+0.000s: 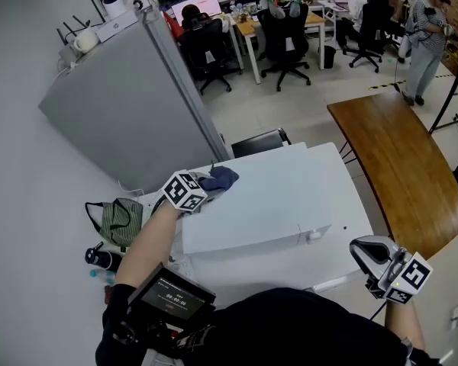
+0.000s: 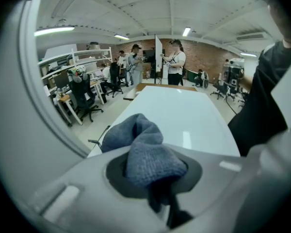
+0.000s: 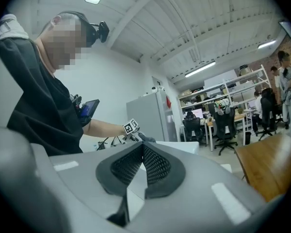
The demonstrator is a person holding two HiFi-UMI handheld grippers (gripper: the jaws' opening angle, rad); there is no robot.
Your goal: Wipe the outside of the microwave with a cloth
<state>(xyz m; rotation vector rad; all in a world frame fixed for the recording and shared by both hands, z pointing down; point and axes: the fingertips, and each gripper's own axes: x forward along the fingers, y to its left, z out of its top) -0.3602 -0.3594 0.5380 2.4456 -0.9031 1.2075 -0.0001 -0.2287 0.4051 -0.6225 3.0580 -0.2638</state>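
A blue cloth (image 1: 220,178) is clamped in the jaws of the left gripper (image 1: 204,187) and is held at the far left corner of the top of the white microwave (image 1: 275,200), which is set on a white desk (image 1: 278,269) beside a grey fridge (image 1: 130,105). The right gripper (image 1: 361,248) is held just off the desk's near right corner, its jaws closed tip to tip with nothing gripped between them.

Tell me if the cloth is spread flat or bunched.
Bunched. The cloth bulges in a rumpled wad out of the left claw, which is shut on it.
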